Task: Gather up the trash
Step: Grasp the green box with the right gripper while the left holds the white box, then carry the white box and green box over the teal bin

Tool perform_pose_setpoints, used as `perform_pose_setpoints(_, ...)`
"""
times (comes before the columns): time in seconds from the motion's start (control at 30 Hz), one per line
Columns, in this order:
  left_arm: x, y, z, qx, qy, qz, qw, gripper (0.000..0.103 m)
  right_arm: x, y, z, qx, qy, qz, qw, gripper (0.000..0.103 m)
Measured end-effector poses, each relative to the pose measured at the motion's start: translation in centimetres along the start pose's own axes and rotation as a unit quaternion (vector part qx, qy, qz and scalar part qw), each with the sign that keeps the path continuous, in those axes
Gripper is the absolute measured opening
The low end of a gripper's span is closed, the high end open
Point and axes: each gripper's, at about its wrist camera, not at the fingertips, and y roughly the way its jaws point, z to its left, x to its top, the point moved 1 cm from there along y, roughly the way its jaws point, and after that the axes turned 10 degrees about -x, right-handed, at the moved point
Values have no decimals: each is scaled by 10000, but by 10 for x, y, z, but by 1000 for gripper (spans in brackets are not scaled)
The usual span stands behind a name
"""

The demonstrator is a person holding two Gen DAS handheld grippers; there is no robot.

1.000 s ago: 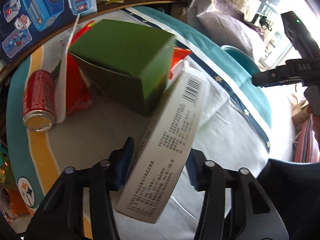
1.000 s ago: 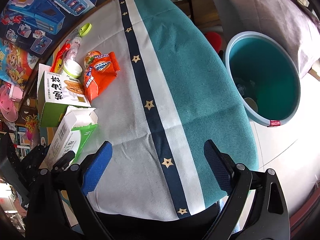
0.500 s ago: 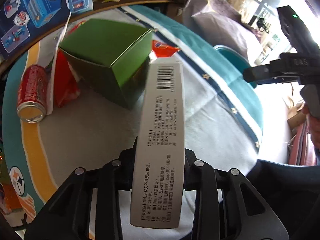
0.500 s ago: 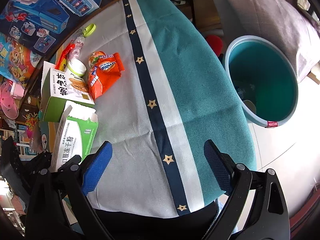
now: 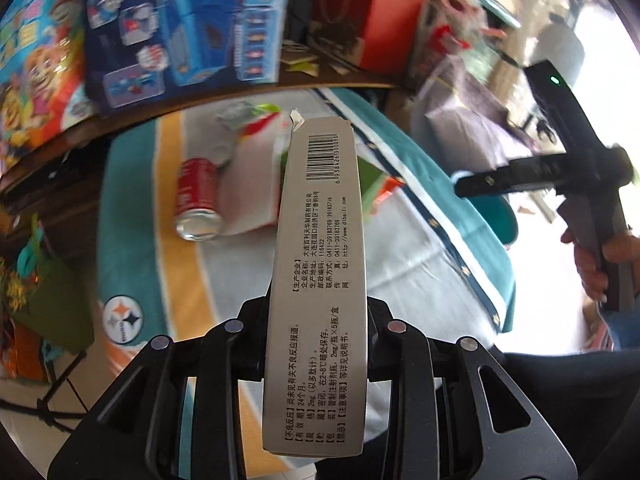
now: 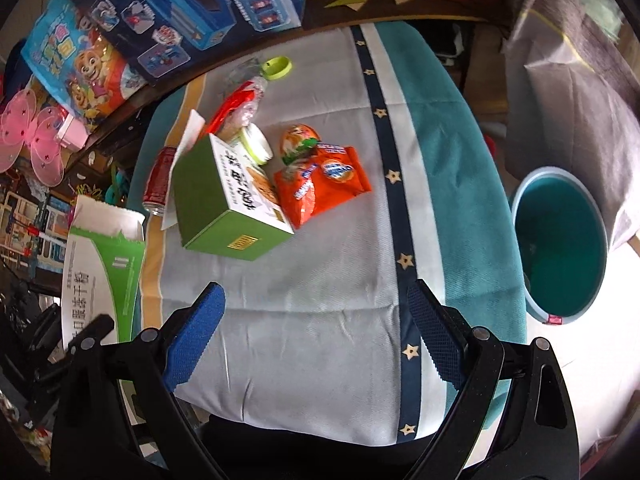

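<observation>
The long carton (image 5: 318, 280) hides the pads of the left hand-held gripper (image 5: 316, 344) and most of the green box (image 5: 370, 178) behind it. In the right wrist view the green box (image 6: 224, 196) covers most of the red can (image 6: 158, 184). The toy boxes (image 5: 180, 32) at upper left are motion-blurred. The bin's (image 6: 560, 248) contents are too dim to tell.

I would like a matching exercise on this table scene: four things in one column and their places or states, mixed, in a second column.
Things:
1. white carton
2. red can
3. right gripper
4. blue bin

States:
A. beside the table, on the floor
B. open, holding nothing
C. lying on its side on the cloth
D. clamped in the left gripper

Pairs: 1-D, 2-C, 3-B, 4-A
</observation>
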Motion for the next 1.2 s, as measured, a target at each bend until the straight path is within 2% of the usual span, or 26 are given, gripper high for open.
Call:
perform_pose_setpoints(0.2, 12, 4, 43, 104, -469, -191, 9987, 32, 22, 23, 49, -24, -667, 129, 9977, 89)
perform_pose_setpoints(0.4, 21, 19, 69, 101, -787, -262, 9965, 32, 41, 57, 88, -243, -1220, 328, 9917, 89)
perform_pose_setpoints(0.57, 25, 29, 82, 104, -888, -233, 9957, 32, 50, 82, 104, -373, -1387, 428, 9887, 89)
perform_pose_setpoints(0.67, 26, 36, 84, 96, -907, -199, 9956, 32, 52, 86, 107, -474, -1432, 244, 9883, 88)
perform_pose_setpoints(0.7, 26, 37, 84, 91, -909, -196, 9956, 32, 52, 87, 106, -440, -1437, 201, 9884, 86)
perform_pose_setpoints(0.73, 27, 38, 84, 86, -909, -191, 9956, 32, 51, 86, 107, -376, -1448, 186, 9886, 71)
perform_pose_setpoints(0.77, 26, 39, 84, 88, -905, -192, 9957, 32, 51, 85, 107, -392, -1467, 168, 9883, 67)
perform_pose_setpoints(0.87, 27, 39, 83, 91, -916, -197, 9956, 32, 48, 76, 105, -262, -1458, 39, 9890, 63)
perform_pose_setpoints(1.2, 35, 23, 54, 118, -727, -367, 9966, 32, 34, 15, 73, 225, -1100, -453, 9926, 62)
